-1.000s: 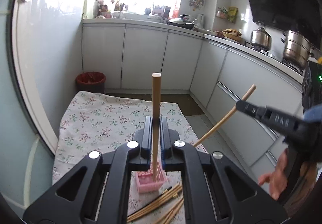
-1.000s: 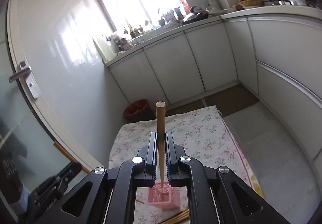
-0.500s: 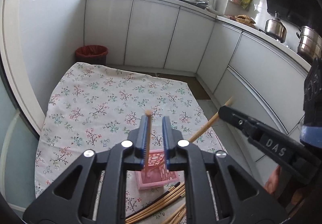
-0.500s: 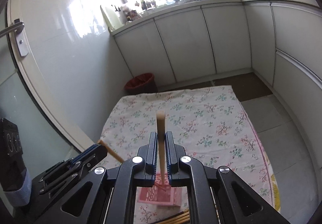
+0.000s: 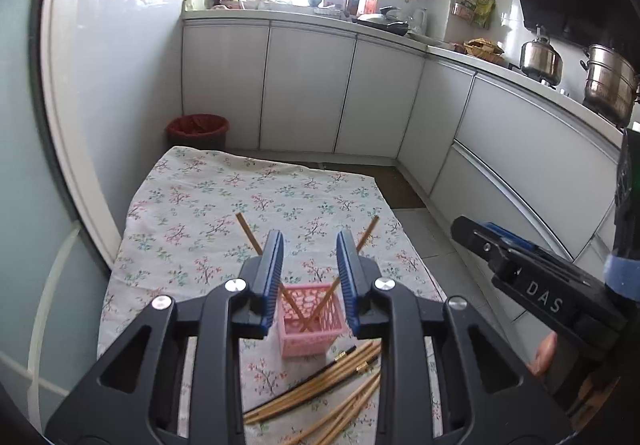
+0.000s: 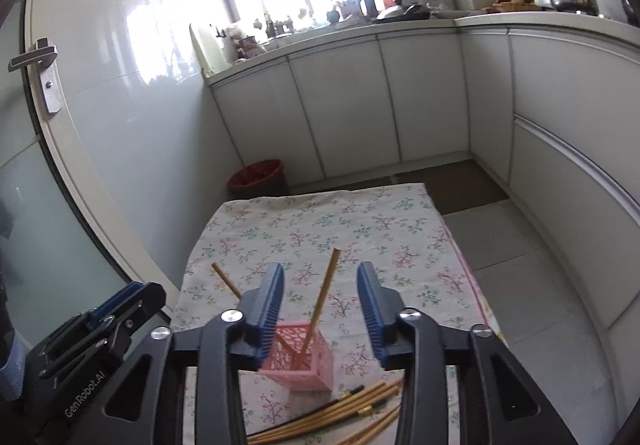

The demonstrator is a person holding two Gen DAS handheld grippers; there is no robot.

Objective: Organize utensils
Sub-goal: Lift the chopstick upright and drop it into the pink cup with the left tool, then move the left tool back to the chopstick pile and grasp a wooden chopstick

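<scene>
A floral cloth [image 5: 208,205] is spread over the surface. Both the left gripper [image 5: 309,277] and right gripper [image 6: 320,309] are held wide and empty above a pink basket [image 5: 310,319], in which two crossed chopsticks [image 6: 325,287] are stood; more chopsticks [image 5: 332,385] are laid just beside it.

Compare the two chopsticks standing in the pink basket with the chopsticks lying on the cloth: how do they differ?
The two chopsticks in the pink basket stand tilted; one leans left, the other right, and they cross low inside it. The loose chopsticks lie flat on the floral cloth, in front of the basket, bunched roughly side by side. The loose ones are more numerous, and some show dark ends. Both groups look like slim, tan wooden sticks, and neither gripper holds any.
</scene>
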